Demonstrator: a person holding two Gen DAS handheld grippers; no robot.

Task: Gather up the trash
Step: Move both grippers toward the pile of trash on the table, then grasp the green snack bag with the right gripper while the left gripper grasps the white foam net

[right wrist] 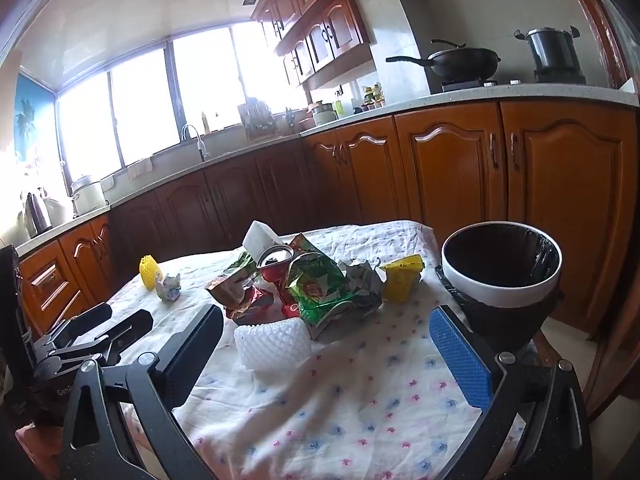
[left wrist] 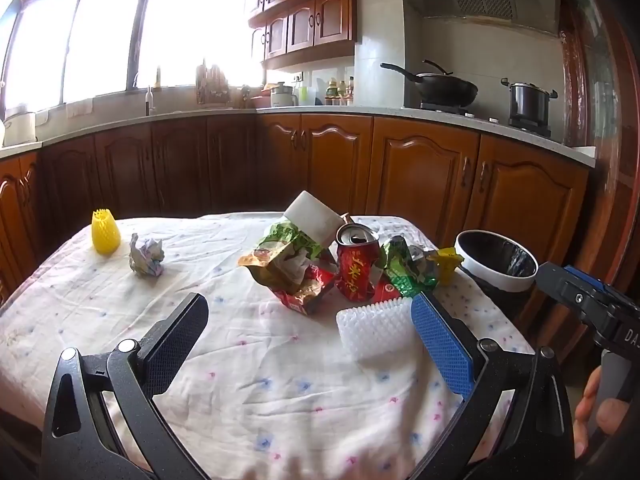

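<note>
The trash pile (left wrist: 320, 264) lies on the table (left wrist: 120, 320) ahead of both grippers, beside the bin (right wrist: 502, 272). Left gripper (left wrist: 308, 320) and right gripper (right wrist: 328, 336) gape wide, holding nothing.

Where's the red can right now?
The red can stands dented in the middle of the trash pile on the table, between the brown wrapper and green wrapper, behind the white foam net.

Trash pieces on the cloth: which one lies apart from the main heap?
The crumpled paper ball, lying alone beside the yellow lattice vase. The red can, snack wrappers and white foam net cluster together nearer the bin.
</note>
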